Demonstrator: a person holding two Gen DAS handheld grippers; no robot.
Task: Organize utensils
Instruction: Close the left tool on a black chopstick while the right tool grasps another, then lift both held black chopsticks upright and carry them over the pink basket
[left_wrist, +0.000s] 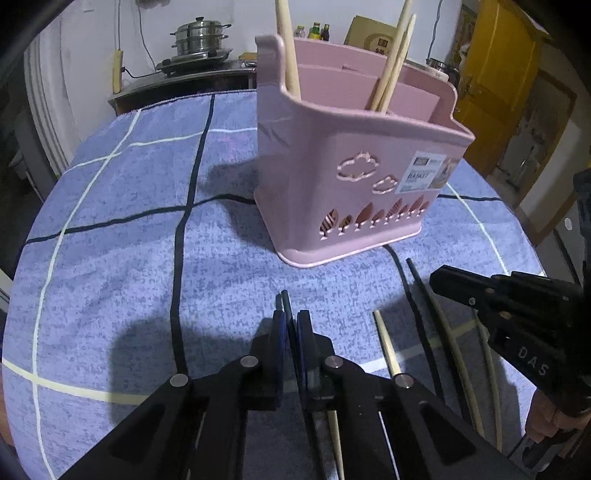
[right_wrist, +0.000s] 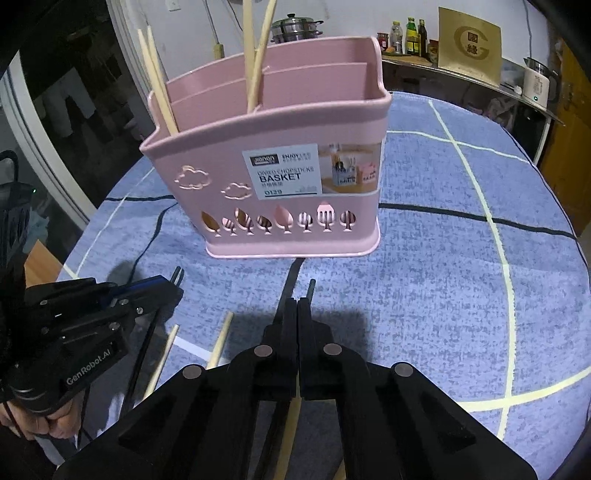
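A pink divided chopsticks basket (left_wrist: 354, 184) (right_wrist: 280, 147) stands upright on the blue checked cloth, with several light wooden chopsticks (left_wrist: 391, 62) (right_wrist: 255, 51) standing in its compartments. My left gripper (left_wrist: 290, 321) (right_wrist: 173, 284) is shut on dark chopsticks (left_wrist: 285, 299), whose tips stick out past the pads. My right gripper (right_wrist: 297, 306) (left_wrist: 439, 277) is shut on a dark chopstick (right_wrist: 312, 288), just in front of the basket. Loose light and dark chopsticks (left_wrist: 388, 343) (right_wrist: 221, 339) lie on the cloth between the grippers.
The round table's blue cloth (left_wrist: 122, 229) (right_wrist: 461, 258) drops off at the edges. A counter behind holds a steel steamer pot (left_wrist: 201, 37), bottles (right_wrist: 412, 35) and a kettle (right_wrist: 537, 81). A yellow door (left_wrist: 495, 85) is at the right.
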